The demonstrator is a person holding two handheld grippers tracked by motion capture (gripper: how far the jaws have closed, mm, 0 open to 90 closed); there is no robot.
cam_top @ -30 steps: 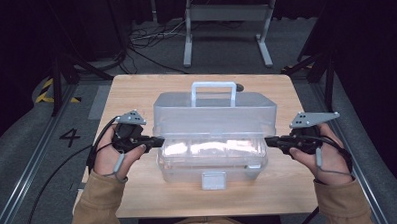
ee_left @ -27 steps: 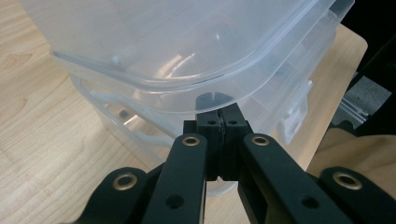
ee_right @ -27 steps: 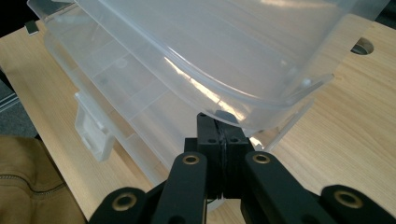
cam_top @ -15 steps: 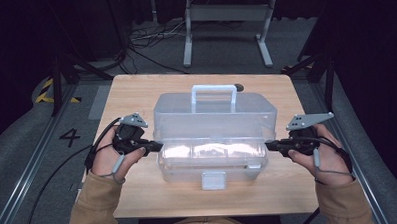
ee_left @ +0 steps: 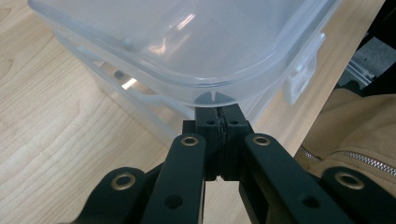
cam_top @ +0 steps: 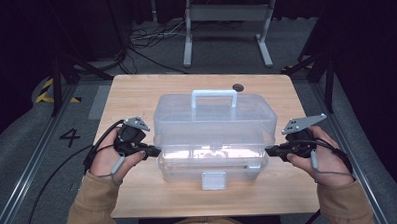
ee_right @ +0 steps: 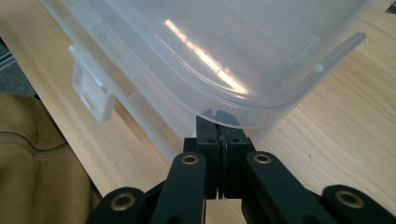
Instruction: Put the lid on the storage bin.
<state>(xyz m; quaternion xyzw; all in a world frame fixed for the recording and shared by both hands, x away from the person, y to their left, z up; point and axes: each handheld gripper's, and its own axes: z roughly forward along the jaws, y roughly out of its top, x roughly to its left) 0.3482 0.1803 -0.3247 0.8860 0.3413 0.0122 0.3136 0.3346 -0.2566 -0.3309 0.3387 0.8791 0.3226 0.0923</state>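
The clear plastic storage box (cam_top: 215,136) is sitting mid-table on the wooden table (cam_top: 135,89), its hinged lid (cam_top: 214,114) riding slightly raised at the front, handle (cam_top: 214,95) on top and the white front latch (cam_top: 213,180) hanging free below. You are holding the left gripper (cam_top: 154,152) at one end of the box and the right gripper (cam_top: 270,151) at the other, each one tucked just under the lid's overhanging rim.

In the left gripper view, your jaws are standing pressed together with nothing between them, the tips of the left gripper (ee_left: 218,112) sitting directly beneath the lid's edge (ee_left: 212,88); whether they are touching the plastic cannot be told. In the right gripper view the picture is matching: the right gripper (ee_right: 219,122) is closed on itself, its tips nosing up under the rim (ee_right: 243,114) just ahead of it.

You are, by the look of it, in the middle of working the lid, using both closed grippers as props under its two ends. The next move is likely calling for an even motion of both hands together, keeping the tips seated under the rim so that neither end slips off and the lid does not twist on its hinge.
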